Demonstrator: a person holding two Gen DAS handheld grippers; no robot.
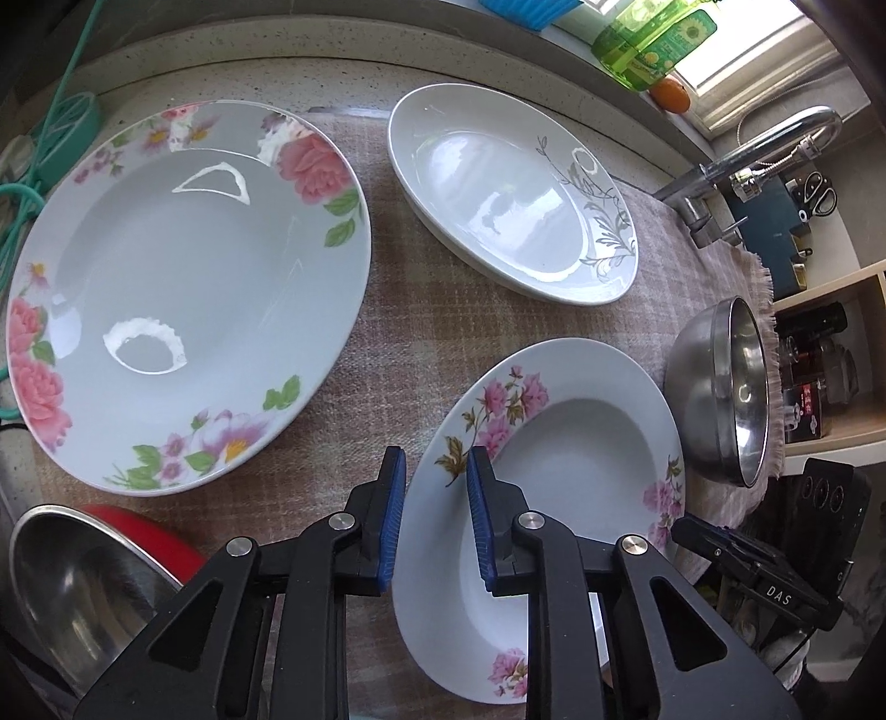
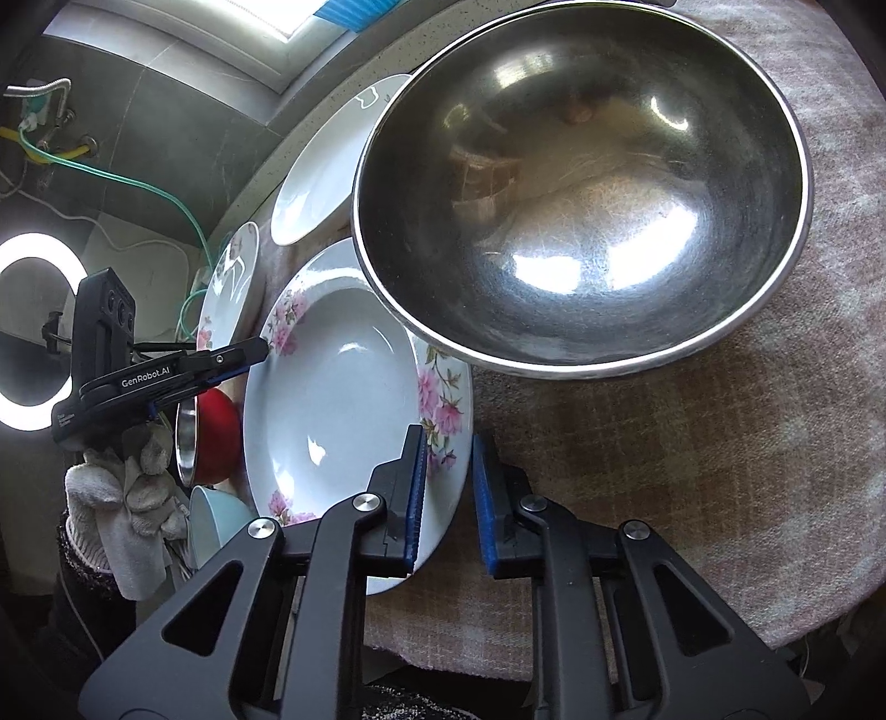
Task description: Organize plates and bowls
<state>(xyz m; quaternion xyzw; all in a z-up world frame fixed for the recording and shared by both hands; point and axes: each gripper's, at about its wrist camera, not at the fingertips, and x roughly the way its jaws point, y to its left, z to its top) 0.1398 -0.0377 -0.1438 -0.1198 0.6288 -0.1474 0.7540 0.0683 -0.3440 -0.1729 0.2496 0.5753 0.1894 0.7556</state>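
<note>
A deep white plate with pink flowers lies on the checked cloth. My left gripper straddles its left rim, one blue pad over the plate and one outside, shut on the rim. From the opposite side my right gripper is shut on the same plate's rim. A large floral plate lies to the left and a white plate with a silver leaf pattern at the back. A big steel bowl sits close beside the deep plate, overhanging its rim in the right wrist view.
A second steel bowl and a red bowl sit at the near left, with a light blue bowl beside them. A faucet stands at the back right. Green bottles line the window sill. A gloved hand holds the left gripper.
</note>
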